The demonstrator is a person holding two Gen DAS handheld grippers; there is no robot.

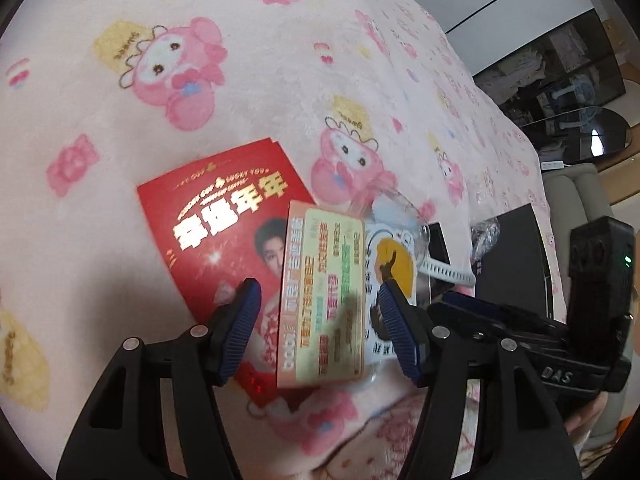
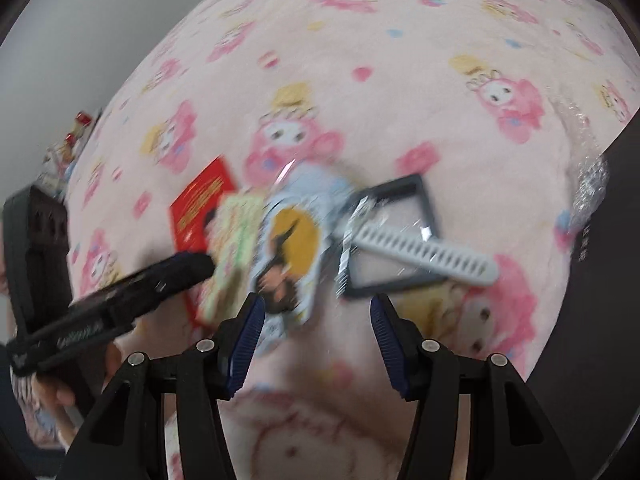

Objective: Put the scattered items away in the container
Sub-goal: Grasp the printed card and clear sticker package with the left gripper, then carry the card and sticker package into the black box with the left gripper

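- Two pairs of tongs hover over one small heap on the pink cartoon-print fleece blanket (image 1: pixel 280 60); your left gripper (image 1: pixel 320 324) is spread with nothing pinched, and your right gripper (image 2: pixel 316 340) is spread and empty too.
- In the left wrist view the pale pink-and-green printed card packet (image 1: pixel 324 300) lies directly between your left pads, a little above them at 12 o'clock; its long axis runs from 6 to 12 o'clock, so the jaws already straddle its short width.
- Under it at 10 o'clock sits the red printed paper envelope (image 1: pixel 216 224); at 2 o'clock lies the clear plastic sleeve with a yellow-disc figure card (image 1: pixel 396 268), and past that the white perforated rubber strap (image 1: pixel 448 276).
- From your right gripper the figure card (image 2: pixel 288 256) is at 11 o'clock, and the strap (image 2: pixel 424 252) at 1 o'clock runs across a dark square frame (image 2: pixel 400 236); nothing lies squarely between these jaws.
- Judging by this, your left hand is nearer the packet; a straight drop should suffice.
- A dark box edge (image 1: pixel 516 264) at 3 o'clock may be the container; I cannot tell for certain.
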